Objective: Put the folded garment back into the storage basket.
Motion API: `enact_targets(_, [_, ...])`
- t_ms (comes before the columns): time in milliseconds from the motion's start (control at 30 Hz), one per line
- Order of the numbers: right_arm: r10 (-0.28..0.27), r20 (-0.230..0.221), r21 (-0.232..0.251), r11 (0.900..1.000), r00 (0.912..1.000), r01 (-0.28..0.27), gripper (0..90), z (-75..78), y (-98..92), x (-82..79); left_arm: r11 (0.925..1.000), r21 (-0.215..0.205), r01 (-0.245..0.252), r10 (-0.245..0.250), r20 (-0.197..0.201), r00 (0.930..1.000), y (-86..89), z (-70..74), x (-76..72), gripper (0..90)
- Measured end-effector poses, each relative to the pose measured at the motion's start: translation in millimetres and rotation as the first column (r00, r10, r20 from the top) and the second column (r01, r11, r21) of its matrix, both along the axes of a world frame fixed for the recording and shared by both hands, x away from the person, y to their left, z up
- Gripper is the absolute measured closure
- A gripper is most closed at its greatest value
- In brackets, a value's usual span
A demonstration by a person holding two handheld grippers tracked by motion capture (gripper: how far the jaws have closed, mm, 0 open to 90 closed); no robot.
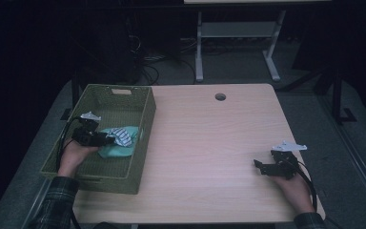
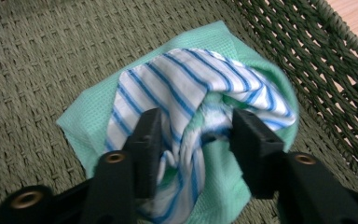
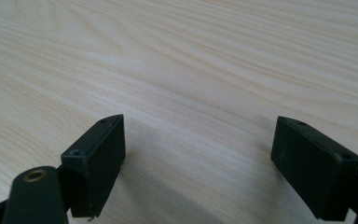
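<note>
Now, cloths in the basket (image 1: pixel 100 179).
Left gripper (image 2: pixel 193 135) jaws parted around striped cloth (image 2: pixel 177 84) on green cloth (image 2: pixel 88 116); right gripper (image 3: pixel 198 149) jaws wide over tabletop (image 3: pixel 191 56).

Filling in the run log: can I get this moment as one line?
left tool: open, jaws astride striped cloth on green cloth in basket | right tool: open, nothing between jaws, over table
</note>
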State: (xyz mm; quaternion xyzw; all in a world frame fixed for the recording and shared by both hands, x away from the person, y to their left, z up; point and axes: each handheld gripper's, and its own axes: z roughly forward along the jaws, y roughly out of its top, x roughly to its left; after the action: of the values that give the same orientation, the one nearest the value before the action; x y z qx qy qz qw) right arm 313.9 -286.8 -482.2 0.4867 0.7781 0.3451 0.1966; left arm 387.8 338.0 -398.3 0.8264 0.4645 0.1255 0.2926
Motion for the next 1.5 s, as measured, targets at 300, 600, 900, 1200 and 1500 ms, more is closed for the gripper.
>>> enact_targets(300, [0.000,0.000,0.000,1.000,1.0000,0.000,17.3,0.0,0.0,0.0,0.9987,-0.046,-0.019,0.021,0.044,0.9988,-3.9,15.0,-5.3,26.0])
enact_targets(600, [0.000,0.000,0.000,1.000,1.0000,0.000,17.3,0.0,0.0,0.0,0.9944,-0.102,0.028,-0.018,0.101,0.9947,-30.0,45.8,-12.4,13.3])
enact_targets(900, [0.000,0.000,0.001,1.000,1.0000,0.000,17.3,0.0,0.0,0.0,0.9744,-0.160,0.158,-0.132,0.165,0.9774,-86.8,67.2,-22.3,13.3])
enact_targets(1200, [0.000,0.000,0.000,1.000,1.0000,0.000,17.3,0.0,0.0,0.0,0.9447,-0.172,0.279,-0.247,0.189,0.9505,-150.6,66.9,-32.2,13.8])
enact_targets(1500, [0.000,-0.001,0.000,1.000,1.0000,0.000,17.2,0.1,0.0,0.0,0.9177,-0.125,0.377,-0.352,0.186,0.9174,-215.4,39.7,-42.6,14.1])
